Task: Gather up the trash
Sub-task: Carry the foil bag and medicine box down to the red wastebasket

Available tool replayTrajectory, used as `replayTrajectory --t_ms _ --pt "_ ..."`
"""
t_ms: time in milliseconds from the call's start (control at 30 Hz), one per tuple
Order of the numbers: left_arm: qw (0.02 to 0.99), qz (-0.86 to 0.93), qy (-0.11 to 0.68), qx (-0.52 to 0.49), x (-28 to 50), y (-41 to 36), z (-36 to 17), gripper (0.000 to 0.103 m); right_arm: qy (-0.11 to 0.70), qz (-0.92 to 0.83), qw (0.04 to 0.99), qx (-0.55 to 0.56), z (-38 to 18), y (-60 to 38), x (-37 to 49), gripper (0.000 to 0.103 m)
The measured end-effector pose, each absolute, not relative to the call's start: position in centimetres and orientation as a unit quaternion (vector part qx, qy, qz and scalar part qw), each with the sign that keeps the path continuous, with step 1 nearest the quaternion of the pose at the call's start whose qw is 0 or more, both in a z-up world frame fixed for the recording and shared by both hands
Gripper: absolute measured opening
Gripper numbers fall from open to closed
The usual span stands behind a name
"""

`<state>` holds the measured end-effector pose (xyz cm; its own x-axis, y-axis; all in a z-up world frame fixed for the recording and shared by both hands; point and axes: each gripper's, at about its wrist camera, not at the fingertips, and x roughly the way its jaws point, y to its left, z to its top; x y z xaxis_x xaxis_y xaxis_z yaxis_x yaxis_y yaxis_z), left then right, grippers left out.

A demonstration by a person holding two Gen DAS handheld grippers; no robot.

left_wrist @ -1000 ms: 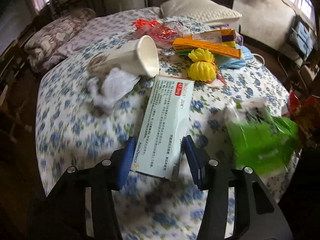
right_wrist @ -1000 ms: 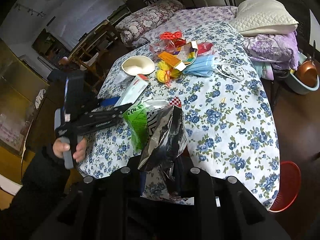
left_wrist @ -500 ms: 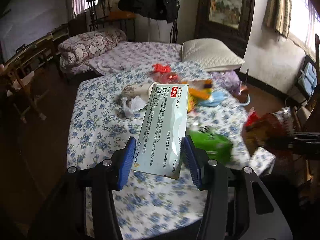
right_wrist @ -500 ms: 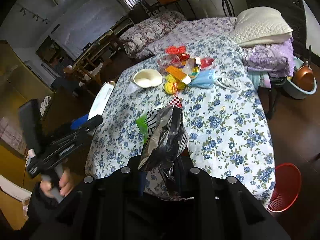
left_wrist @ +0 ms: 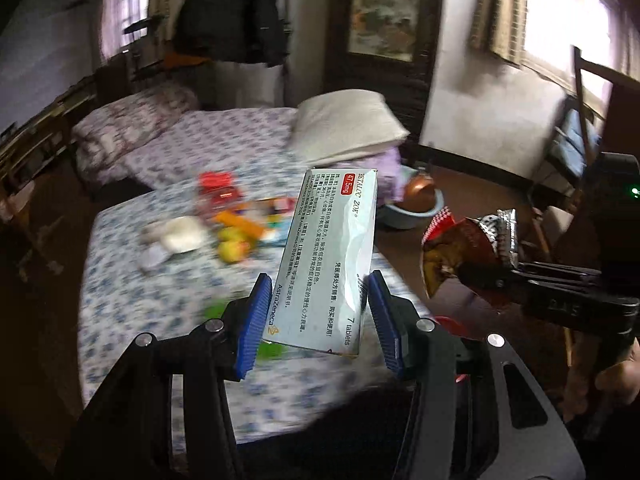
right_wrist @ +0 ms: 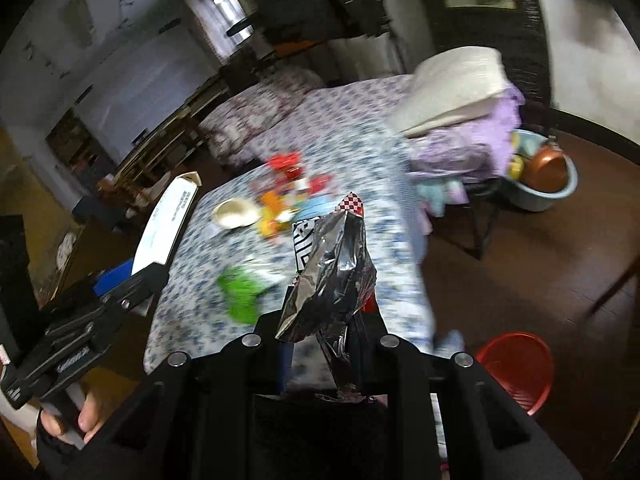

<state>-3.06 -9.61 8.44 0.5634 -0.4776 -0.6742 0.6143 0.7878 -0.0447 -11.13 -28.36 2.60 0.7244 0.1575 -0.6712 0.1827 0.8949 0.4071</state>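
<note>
The flat cardboard medicine box (left_wrist: 332, 264) is pale blue-grey with black writing and a small red label. The crinkly snack bag (right_wrist: 332, 276) is shiny silver with a red-and-white checked tip. The cloth on the table (right_wrist: 192, 288) is white with little blue flowers. The round plastic basket (right_wrist: 516, 364) is red.

Dim interior. Daylight enters through overexposed windows (left_wrist: 568, 12). Background is motion-blurred; fisheye distortion and dark vignetting affect frame edges.
</note>
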Motion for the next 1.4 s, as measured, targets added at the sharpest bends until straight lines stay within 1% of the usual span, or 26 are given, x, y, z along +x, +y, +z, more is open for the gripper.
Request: replayTrajectory --t_ms 167,300,500,633,733,833,1000,1100,1233,1267,1300,1367,1400 --pt "0.854 -0.359 0.363 0.1 -5.8 -16.7 7.6 0.049 0.37 -0.064 0.9 0.221 2.1 -33.6 -15.4 0.023" --pt "0.836 -0.381 0.378 0.115 -8.0 -22.3 5.4 0.049 0.387 -0.108 0.889 0.219 0.1 -37.4 -18.5 0.023" --pt "0.798 -0.397 0.425 0.157 -9.7 -31.7 -0.7 0.049 0.421 -0.163 0.851 0.267 -6.7 -42.4 -22.6 0.023" --pt "0.782 -0.393 0.458 0.157 -8.9 -35.6 -4.2 0.049 0.442 -0.176 0.821 0.315 -12.4 -44.8 -23.2 0.023" --pt "0.782 -0.384 0.462 0.163 -8.5 -37.5 -6.5 0.049 0.47 -0.173 0.799 0.332 -16.4 -45.4 -22.1 0.023" --pt "0.779 -0.385 0.465 0.171 -8.6 -38.3 -8.5 0.049 0.491 -0.168 0.784 0.34 -18.9 -45.1 -21.2 0.023" --pt "0.76 -0.376 0.502 0.168 -6.4 -38.5 -12.5 0.049 0.525 -0.162 0.766 0.334 -24.2 -45.5 -18.1 0.023" --pt "0.753 -0.376 0.519 0.15 -5.2 -38.2 -13.3 0.05 0.541 -0.167 0.757 0.327 -29.0 -46.0 -16.2 0.023" --pt "0.75 -0.372 0.529 0.141 -4.6 -37.8 -13.7 0.05 0.567 -0.177 0.726 0.347 -33.0 -46.1 -15.6 0.023" --pt "0.751 -0.372 0.527 0.139 -4.6 -37.7 -13.7 0.05 0.569 -0.176 0.726 0.344 -33.2 -46.0 -15.5 0.025" --pt "0.752 -0.372 0.526 0.138 -4.6 -37.6 -13.6 0.05 0.57 -0.176 0.728 0.338 -33.3 -45.8 -15.4 0.03" --pt "0.752 -0.371 0.527 0.137 -4.5 -37.6 -13.7 0.05 0.568 -0.173 0.736 0.326 -33.4 -45.8 -14.9 0.037" --pt "0.752 -0.371 0.528 0.138 -4.5 -37.7 -13.7 0.05 0.568 -0.172 0.739 0.318 -33.4 -45.6 -14.7 0.038"
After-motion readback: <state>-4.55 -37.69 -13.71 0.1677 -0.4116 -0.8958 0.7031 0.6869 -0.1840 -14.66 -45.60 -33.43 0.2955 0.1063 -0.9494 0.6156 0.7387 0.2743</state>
